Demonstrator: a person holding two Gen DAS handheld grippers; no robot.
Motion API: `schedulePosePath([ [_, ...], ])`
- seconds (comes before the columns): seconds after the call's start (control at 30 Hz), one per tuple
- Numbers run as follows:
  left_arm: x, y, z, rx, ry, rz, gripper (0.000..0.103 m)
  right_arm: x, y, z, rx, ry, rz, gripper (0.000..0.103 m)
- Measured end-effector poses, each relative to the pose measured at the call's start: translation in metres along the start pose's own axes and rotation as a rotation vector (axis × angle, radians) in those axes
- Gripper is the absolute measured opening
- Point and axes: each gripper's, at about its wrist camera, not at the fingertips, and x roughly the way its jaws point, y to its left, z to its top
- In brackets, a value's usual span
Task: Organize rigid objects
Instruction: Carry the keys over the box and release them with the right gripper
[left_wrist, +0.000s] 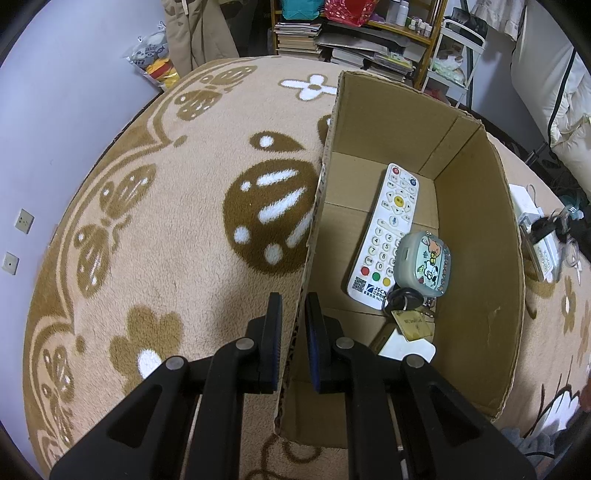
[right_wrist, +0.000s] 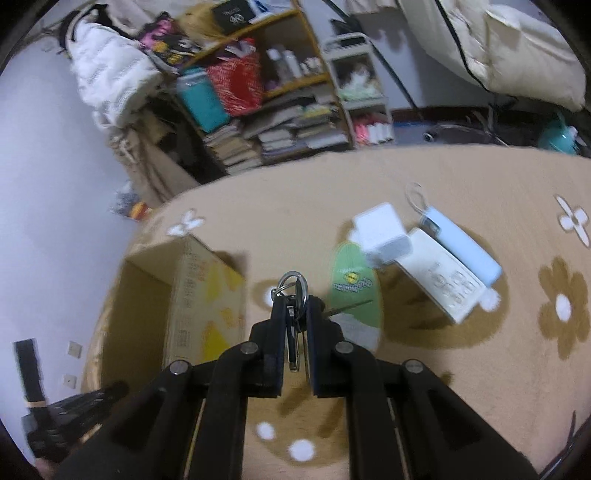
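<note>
An open cardboard box (left_wrist: 476, 236) stands on the patterned rug. Inside lie a white remote (left_wrist: 388, 229), a grey cartoon case (left_wrist: 424, 264), a key bunch with a brass tag (left_wrist: 410, 314) and a white item (left_wrist: 406, 349). My left gripper (left_wrist: 293, 306) is shut on the box's left wall (left_wrist: 314, 221). My right gripper (right_wrist: 295, 306) is shut on a bunch of keys (right_wrist: 293, 291), held above the rug, right of the box (right_wrist: 192, 291). On the rug beyond lie a green card (right_wrist: 354, 288), a white charger (right_wrist: 382, 232), a white remote (right_wrist: 443, 277) and a light blue power bank (right_wrist: 465, 247).
A cluttered bookshelf (right_wrist: 266, 107) and a white rack (right_wrist: 358, 92) stand beyond the rug's far edge. Bedding (right_wrist: 498, 44) hangs at the right. A plush bag (left_wrist: 155, 59) sits by the wall. My left gripper shows dark at the lower left of the right wrist view (right_wrist: 74, 417).
</note>
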Motion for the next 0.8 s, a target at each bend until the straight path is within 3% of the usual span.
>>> schedulePosePath([
  [0.53, 0.0, -0.001, 0.0, 0.001, 0.0, 0.0, 0.012, -0.057, 0.084, -0.003, -0.151, -0.053, 0.289, 0.012],
  [0.7, -0.001, -0.001, 0.0, 0.001, -0.001, 0.0, 0.012, -0.05, 0.1, -0.013, -0.194, -0.021, 0.362, 0.012],
  [0.8, -0.001, -0.001, 0.0, 0.001, 0.0, 0.0, 0.012, -0.035, 0.104, -0.025, -0.209, 0.029, 0.364, 0.012],
])
